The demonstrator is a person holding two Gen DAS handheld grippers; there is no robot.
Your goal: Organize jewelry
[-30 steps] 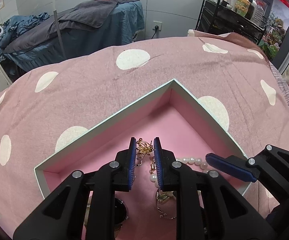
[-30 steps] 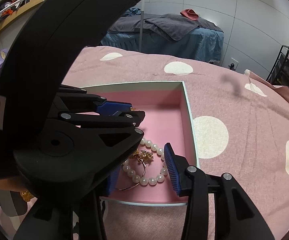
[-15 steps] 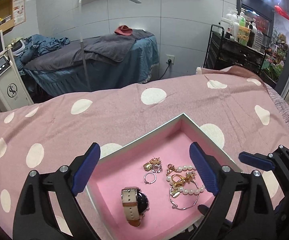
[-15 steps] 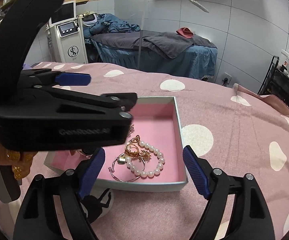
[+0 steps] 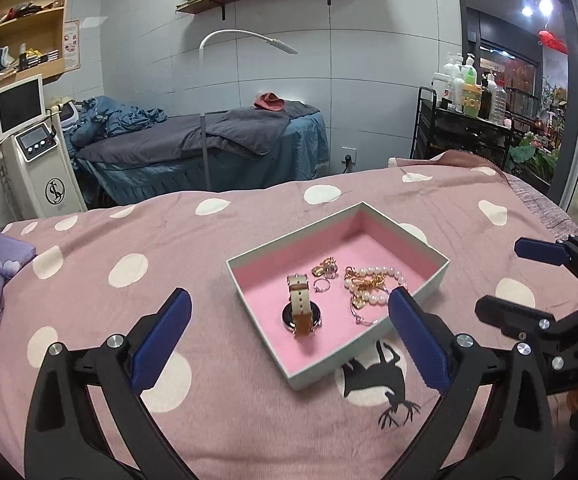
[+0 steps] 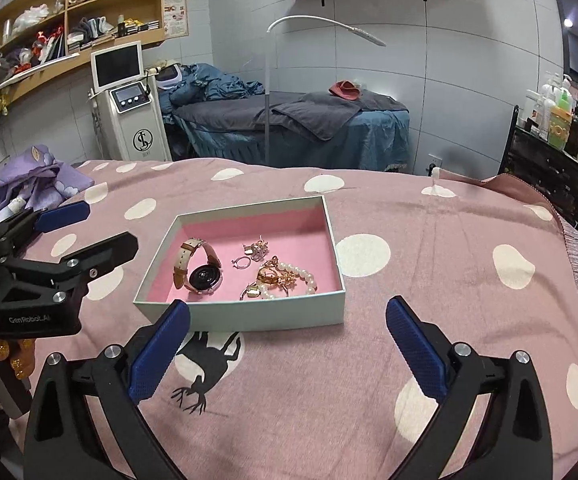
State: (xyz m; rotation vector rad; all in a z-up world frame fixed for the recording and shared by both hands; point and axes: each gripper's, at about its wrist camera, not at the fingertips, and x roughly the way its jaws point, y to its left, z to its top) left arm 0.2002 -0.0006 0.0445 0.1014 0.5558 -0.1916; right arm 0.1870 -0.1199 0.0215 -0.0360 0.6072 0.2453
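Note:
A pale green box with a pink lining (image 5: 421, 242) (image 6: 249, 314) sits on the pink dotted bedspread. Inside lie a watch with a beige strap (image 5: 300, 308) (image 6: 203, 274), a pearl bracelet (image 5: 385, 274) (image 6: 303, 276), gold pieces (image 5: 363, 282) (image 6: 269, 276) and small rings (image 5: 323, 286) (image 6: 243, 262). My left gripper (image 5: 289, 336) is open and empty, raised in front of the box. My right gripper (image 6: 287, 344) is open and empty, also pulled back from the box. Each gripper shows at the edge of the other's view.
A purple cloth bundle (image 6: 37, 176) lies at the bed's left edge. A white machine with a screen (image 6: 129, 120), a blue massage bed (image 5: 209, 148) and a black cart of bottles (image 5: 473, 120) stand beyond the bed. A black deer print (image 5: 385, 384) marks the spread.
My left gripper was shut over the gold piece inside the box; it has opened and drawn back and up. My right gripper has also withdrawn from the box. All jewelry stays inside.

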